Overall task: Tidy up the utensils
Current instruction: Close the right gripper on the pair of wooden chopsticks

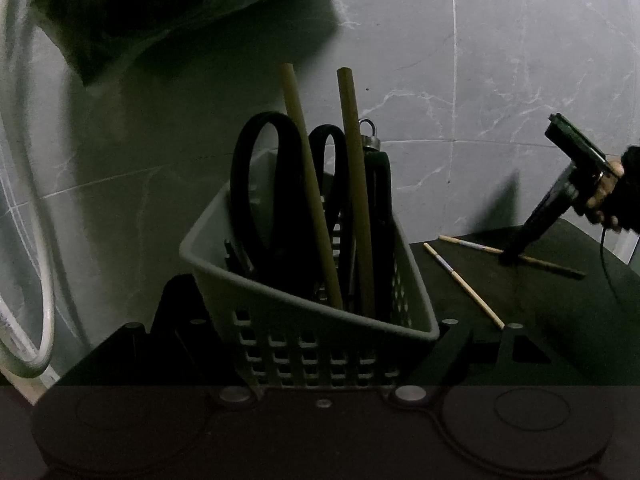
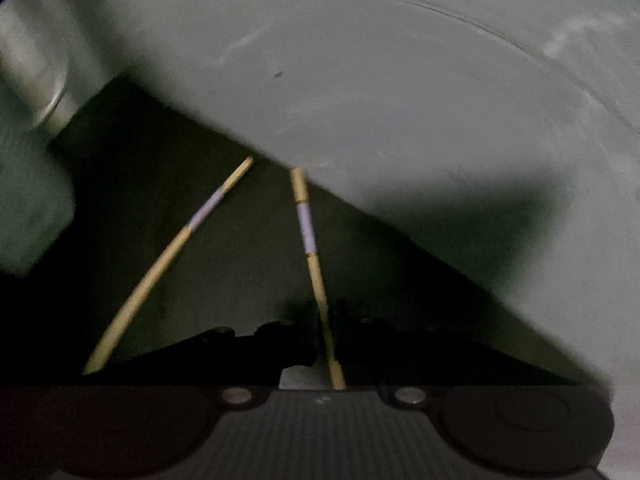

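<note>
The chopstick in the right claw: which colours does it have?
Yellow chopstick with a pale lilac band; the right wrist view shows it best.

Grey marble-patterned floor (image 1: 460, 80), dark crumpled plastic bag (image 1: 140, 12) lying on that floor at its far left, white cable (image 1: 44, 280) looping over the floor's left edge.

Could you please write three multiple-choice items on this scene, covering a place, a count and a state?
1. Where are the scissors?
A. upright in the basket
B. flat on the table
C. in the right gripper

2. How many thin chopsticks lie on the table?
A. one
B. two
C. four

3. What is the right gripper doing?
A. open over the floor
B. shut on nothing
C. shut on a chopstick

Answers:
1. A, the black handles rise above its rim.
2. B, both views show a pair.
3. C, the stick runs between its closed fingers.
</note>
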### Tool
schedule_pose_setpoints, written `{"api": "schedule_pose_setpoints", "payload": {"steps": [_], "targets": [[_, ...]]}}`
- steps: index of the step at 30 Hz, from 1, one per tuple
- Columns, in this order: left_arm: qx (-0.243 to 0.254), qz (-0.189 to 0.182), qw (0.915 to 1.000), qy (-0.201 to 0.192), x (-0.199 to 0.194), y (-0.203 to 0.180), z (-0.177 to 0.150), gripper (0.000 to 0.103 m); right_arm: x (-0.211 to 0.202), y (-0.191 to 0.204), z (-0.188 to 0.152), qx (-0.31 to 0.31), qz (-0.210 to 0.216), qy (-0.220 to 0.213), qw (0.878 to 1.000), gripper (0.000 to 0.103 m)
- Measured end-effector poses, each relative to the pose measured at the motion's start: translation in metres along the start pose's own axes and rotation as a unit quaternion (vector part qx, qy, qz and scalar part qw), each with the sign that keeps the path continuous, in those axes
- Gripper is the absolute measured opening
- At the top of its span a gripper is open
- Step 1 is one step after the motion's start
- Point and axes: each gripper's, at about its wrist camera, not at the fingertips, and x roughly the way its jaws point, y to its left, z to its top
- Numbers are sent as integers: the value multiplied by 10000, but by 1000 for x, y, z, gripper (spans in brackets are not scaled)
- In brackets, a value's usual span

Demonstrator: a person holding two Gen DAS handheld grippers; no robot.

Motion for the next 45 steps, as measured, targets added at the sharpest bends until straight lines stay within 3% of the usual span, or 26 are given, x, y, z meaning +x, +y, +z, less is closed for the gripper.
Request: {"api": "schedule_pose_setpoints", "payload": {"steps": [3,6,10,17,18,21,24,26,28,31,36,39,40,45], "targets": [[61,-74,10000,-1,3,3,1,80,1,9,-6,1198,210,-151,9925,9],[100,-200,9997,-11,3,6,1,80,4,19,-11,2140,313,-207,9761,8],[149,-380,9992,-39,3,11,0,80,5,30,-13,2771,201,-320,9601,8],[224,-590,9980,-80,2,22,-3,80,11,48,-33,3633,360,-525,9295,7],[233,-614,9978,-82,3,23,-2,80,11,53,-34,3646,339,-539,9290,7],[269,-695,9972,-100,5,26,-1,80,12,71,-29,3126,17,-581,9481,9],[299,-762,9966,-115,6,31,-1,80,3,76,-24,2719,-91,-600,9604,24],[309,-806,9962,-134,6,34,-2,80,-4,76,-23,2677,-158,-665,9611,53],[308,-844,9958,-155,6,35,-3,80,-5,77,-22,2766,-213,-687,9583,63],[324,-898,9953,-166,6,37,-3,80,3,86,-21,2814,-460,-672,9561,66],[364,-964,9945,-165,5,40,-2,80,17,111,-16,2589,-1051,-646,9580,59],[380,-992,9942,-172,5,41,-2,80,17,118,-14,2438,-1270,-679,9591,36],[378,-999,9941,-172,6,42,-1,80,18,122,-17,2428,-1283,-686,9591,21],[359,-1016,9940,-183,7,43,-1,80,8,119,-23,2406,-1238,-617,9607,14]]}}
